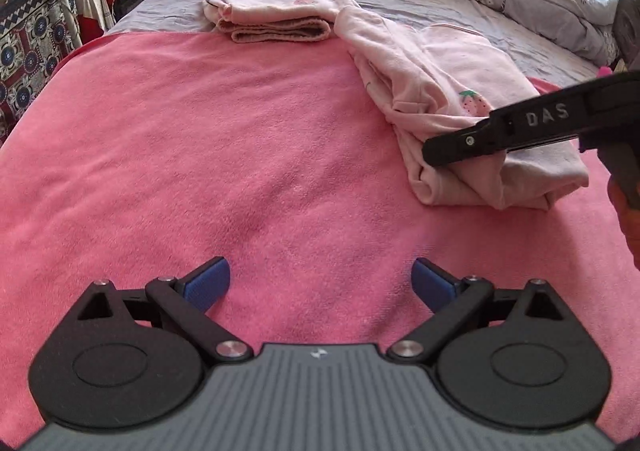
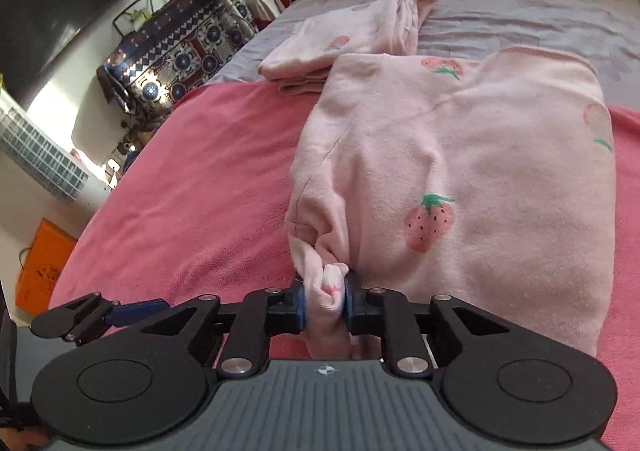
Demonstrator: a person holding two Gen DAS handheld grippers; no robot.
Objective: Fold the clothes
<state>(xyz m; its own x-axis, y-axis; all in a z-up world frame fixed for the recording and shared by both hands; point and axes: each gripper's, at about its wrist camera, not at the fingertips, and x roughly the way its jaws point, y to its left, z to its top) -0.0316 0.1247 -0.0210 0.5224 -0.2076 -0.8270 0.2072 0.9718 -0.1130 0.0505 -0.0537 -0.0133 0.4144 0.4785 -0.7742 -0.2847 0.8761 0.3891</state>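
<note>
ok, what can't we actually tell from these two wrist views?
- Right wrist view: the strawberry garment runs off the right edge; its pinched corner is hidden between the right gripper pads.
- Left wrist view: the right gripper covers the garment's near fold.
- Both: the folded piece has hidden layers.

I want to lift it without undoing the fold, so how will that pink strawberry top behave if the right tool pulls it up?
The strawberry top is probably floppy: it bunches where the right tool pinches it. It likely sags and unfolds, being held at one edge only. It looks light, and the towel beneath may drag it.
</note>
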